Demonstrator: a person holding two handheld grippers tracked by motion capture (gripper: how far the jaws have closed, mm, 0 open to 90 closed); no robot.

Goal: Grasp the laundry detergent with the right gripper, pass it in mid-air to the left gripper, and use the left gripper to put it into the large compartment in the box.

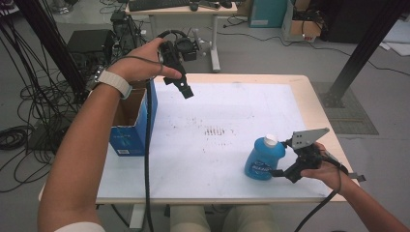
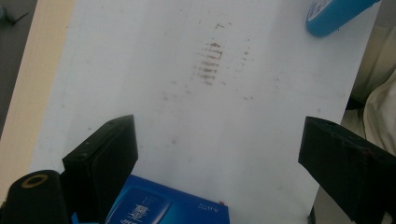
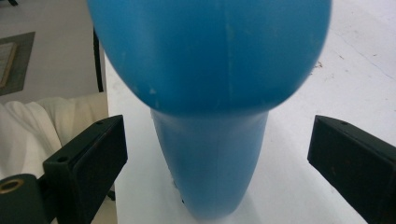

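Inspection of the table (image 1: 290,92) finds a blue bottle (image 1: 263,158) with a white cap (image 1: 270,140) standing upright near the front right corner of the white mat (image 1: 227,111). The right gripper (image 1: 276,172) sits low at the bottle's right side, held in the person's right hand (image 1: 329,171), with a grey three-cornered plate (image 1: 309,137) on top. In the right gripper view the bottle (image 3: 210,93) stands between the two black jaws, which are spread wide; a clear gap of white mat shows on each side of the bottle's narrow section, so the pads do not press on it. The bottle is not gripped.

The left gripper (image 1: 186,91) hangs raised above the far left part of the mat, pointing downward, held in the person's left hand (image 1: 140,63), which wears a pale wristband (image 1: 113,81). In the left gripper view its jaws stand well apart with nothing between them; bare mat with a patch of brown marks (image 2: 210,63) lies beyond.

An open blue cardboard box (image 1: 133,121) stands at the left edge of the table, just beside the left forearm and well apart from the bottle. The box top (image 2: 163,207) appears at the bottom of the left gripper view. A black cable (image 1: 147,154) trails down from the left gripper across the box's side.
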